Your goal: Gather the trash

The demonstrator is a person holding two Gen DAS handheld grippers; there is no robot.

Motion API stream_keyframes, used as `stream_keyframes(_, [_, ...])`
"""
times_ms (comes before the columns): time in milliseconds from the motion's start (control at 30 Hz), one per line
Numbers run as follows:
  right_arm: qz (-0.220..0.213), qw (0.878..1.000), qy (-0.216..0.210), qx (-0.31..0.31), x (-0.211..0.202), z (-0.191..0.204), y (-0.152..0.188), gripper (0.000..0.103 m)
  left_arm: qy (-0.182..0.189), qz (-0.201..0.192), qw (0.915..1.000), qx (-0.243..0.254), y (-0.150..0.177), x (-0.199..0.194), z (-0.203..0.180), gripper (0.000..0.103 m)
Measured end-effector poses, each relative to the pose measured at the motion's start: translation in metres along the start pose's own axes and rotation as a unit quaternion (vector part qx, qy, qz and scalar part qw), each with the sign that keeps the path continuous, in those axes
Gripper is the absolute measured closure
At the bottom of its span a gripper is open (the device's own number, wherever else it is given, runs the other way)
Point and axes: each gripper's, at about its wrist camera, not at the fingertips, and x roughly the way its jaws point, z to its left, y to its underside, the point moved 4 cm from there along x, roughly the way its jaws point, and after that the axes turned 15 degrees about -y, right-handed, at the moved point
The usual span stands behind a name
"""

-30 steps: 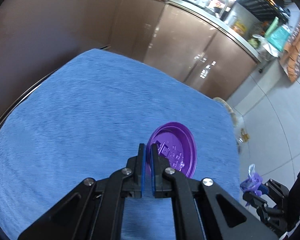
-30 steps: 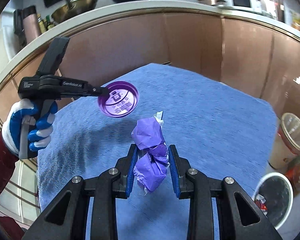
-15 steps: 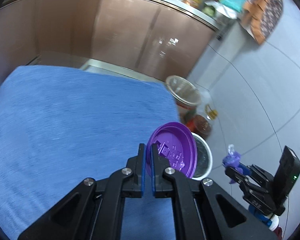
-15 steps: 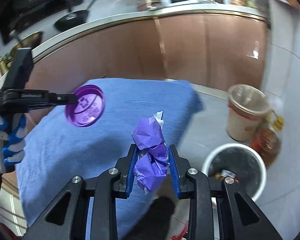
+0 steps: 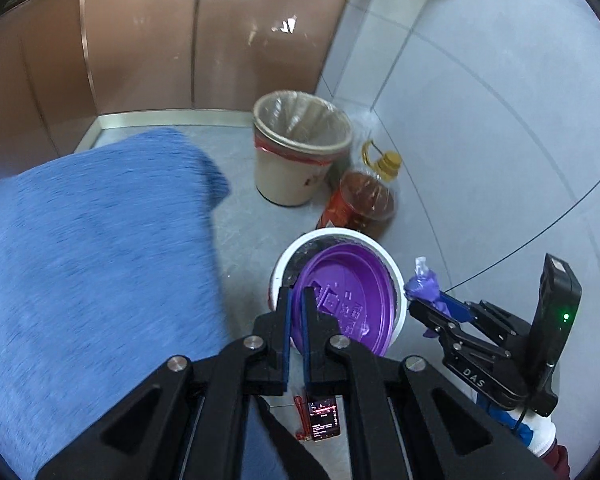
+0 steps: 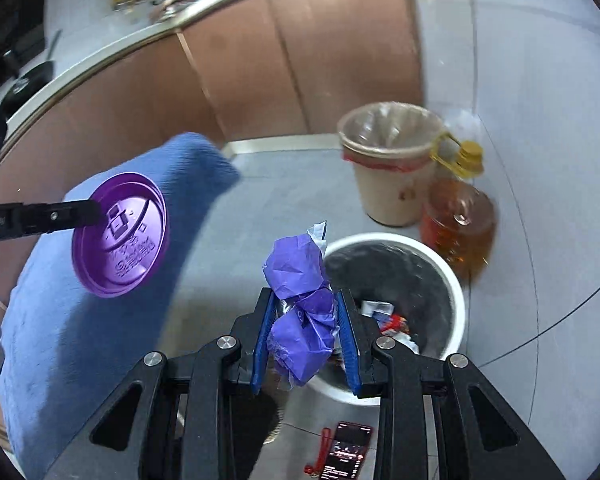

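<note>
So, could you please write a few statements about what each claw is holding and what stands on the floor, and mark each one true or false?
1. The left claw is shut on the purple lid. True.
2. The right claw is open with nothing in it. False: it grips a crumpled purple wrapper.
3. The white bin already has some litter inside. True.
4. The beige bin has no liner. False: a clear bag lines it.
5. An oil bottle with a yellow cap stands beside the beige bin. True.
6. The phone lies on the blue cloth. False: it lies on the grey floor.
</note>
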Motion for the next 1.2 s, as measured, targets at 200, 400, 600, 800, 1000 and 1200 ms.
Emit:
stream_keyframes(200, [0.016, 0.999, 0.028, 0.016, 0.028, -0.044, 0.0, 0.071, -0.013, 0.028, 0.9993, 0.023, -0.016, 0.051, -0.039, 0.099])
stream_keyframes(400, [0.027, 0.998, 0.045, 0.037, 0.046, -0.077, 0.003, 0.07, -0.012, 0.053, 0.9981, 0.029, -0.023, 0.095, -0.066, 0.097])
stream_keyframes(600, [0.038, 0.997, 0.053, 0.04, 0.055, -0.087, 0.008, 0.056, 0.012, 0.067, 0.9975, 0.021, -0.023, 0.109, -0.076, 0.095])
stream_keyframes(800, [0.033, 0.997, 0.064, 0.041, 0.047, -0.08, 0.01, 0.056, 0.018, 0.032, 0.9993, 0.008, -0.017, 0.074, -0.061, 0.086])
stream_keyframes(1000, [0.008, 0.998, 0.064, 0.02, 0.021, -0.044, 0.003, 0.052, -0.008, -0.029, 0.9995, -0.007, -0.007, 0.018, -0.03, 0.069])
stream_keyframes(1200, [-0.021, 0.998, 0.058, -0.024, -0.012, 0.019, -0.005, 0.045, -0.052, -0.105, 0.9925, -0.032, 0.016, -0.054, 0.016, 0.058])
